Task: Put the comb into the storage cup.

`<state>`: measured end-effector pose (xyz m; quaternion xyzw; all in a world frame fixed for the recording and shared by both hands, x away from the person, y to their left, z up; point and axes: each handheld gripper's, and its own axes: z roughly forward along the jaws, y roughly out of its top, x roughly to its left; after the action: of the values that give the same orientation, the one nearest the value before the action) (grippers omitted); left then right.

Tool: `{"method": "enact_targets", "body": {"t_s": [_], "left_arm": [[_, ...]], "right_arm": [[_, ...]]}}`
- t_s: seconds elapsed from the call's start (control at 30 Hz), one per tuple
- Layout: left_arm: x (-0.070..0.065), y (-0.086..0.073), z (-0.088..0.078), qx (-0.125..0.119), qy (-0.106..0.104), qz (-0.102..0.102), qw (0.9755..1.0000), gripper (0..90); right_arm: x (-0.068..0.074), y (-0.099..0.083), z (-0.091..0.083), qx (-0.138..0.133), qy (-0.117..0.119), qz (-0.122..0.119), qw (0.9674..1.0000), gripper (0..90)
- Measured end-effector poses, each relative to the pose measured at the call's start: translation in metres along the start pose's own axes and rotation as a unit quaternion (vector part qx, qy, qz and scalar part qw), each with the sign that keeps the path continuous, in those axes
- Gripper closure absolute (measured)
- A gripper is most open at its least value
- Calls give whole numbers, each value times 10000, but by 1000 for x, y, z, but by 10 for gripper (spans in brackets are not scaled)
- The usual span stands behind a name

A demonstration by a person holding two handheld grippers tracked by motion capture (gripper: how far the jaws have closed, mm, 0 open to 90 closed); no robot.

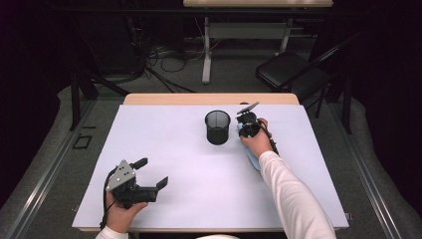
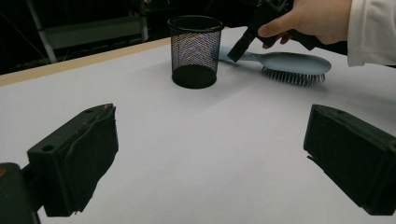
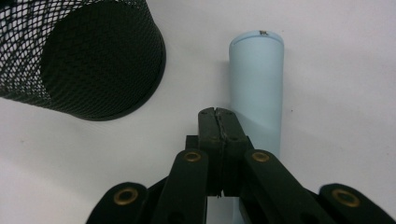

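A black wire-mesh cup [image 1: 217,127] [image 2: 194,51] [image 3: 93,60] stands upright near the middle of the white table top. Just right of it lies a pale blue hairbrush [image 2: 289,63], bristles down, its handle [image 3: 257,79] pointing toward the cup. My right gripper [image 1: 244,123] [image 3: 218,119] points down over that handle, jaws pressed together with nothing between them; whether the tips touch the handle I cannot tell. My left gripper [image 1: 152,173] [image 2: 210,163] rests at the near left of the table, jaws wide open and empty, aimed at the cup and brush.
The white table top [image 1: 174,149] reaches a wooden edge [image 1: 209,98] at the back. Behind the table stand a black folding chair [image 1: 288,69], another table's legs [image 1: 206,50] and loose cables on the floor.
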<state>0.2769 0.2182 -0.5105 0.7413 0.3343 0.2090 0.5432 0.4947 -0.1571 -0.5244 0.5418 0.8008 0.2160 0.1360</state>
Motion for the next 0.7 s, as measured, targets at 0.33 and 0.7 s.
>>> {"method": "enact_targets", "body": {"t_s": [0.33,0.7], "left_arm": [[1,0,0,30,23,5,10000,34],[1,-1,0,37,32,-4,10000,37]], "right_arm": [[-3,4,4,18,-235,102,9997,900],[-24,2,0,124,-476,268,9984,900]]}}
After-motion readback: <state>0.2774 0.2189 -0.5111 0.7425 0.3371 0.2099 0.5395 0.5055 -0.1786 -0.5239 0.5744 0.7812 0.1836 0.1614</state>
